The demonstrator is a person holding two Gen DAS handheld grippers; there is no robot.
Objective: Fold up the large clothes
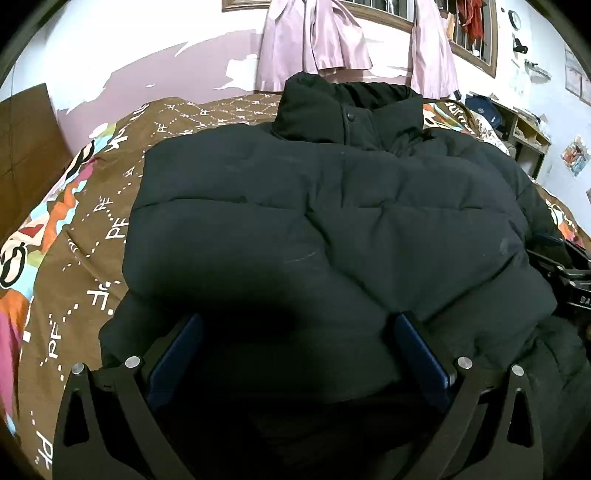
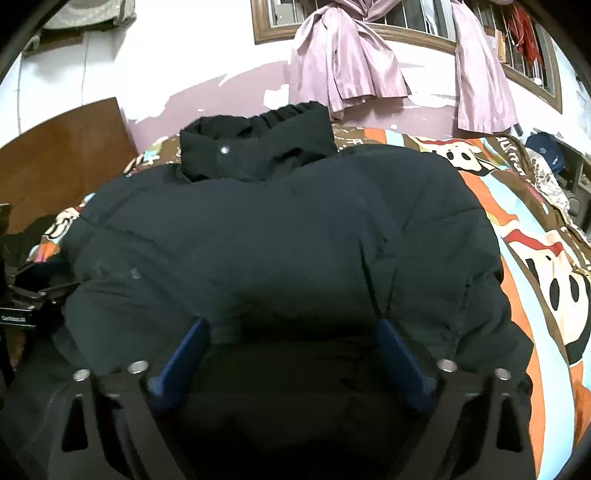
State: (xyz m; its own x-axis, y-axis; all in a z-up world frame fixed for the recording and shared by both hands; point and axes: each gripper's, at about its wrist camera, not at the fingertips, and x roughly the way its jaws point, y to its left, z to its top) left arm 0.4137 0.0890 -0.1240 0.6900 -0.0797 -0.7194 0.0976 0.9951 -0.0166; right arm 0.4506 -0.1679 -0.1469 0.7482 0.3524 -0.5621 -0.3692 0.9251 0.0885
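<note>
Black quilted puffer jacket (image 1: pixel 332 206), matte and billowy (snap-fastened stand collar), lying on a brown patterned bedspread (image 1: pixel 92 206); left gripper (image 1: pixel 295 332) and right gripper (image 2: pixel 291 332) jaws apart, blue pads straddling its hem.

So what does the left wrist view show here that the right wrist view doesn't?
Only the left wrist view shows a wall clock, shelves at the far right and the brown PF-lettered side of the bedspread. Only the right wrist view shows the big cartoon faces on the bedspread's other side. Both show the black puffer jacket lying collar-away on the bed, pink curtains, a wooden headboard, and an open claw at the jacket's near edge: left claw, right claw.
</note>
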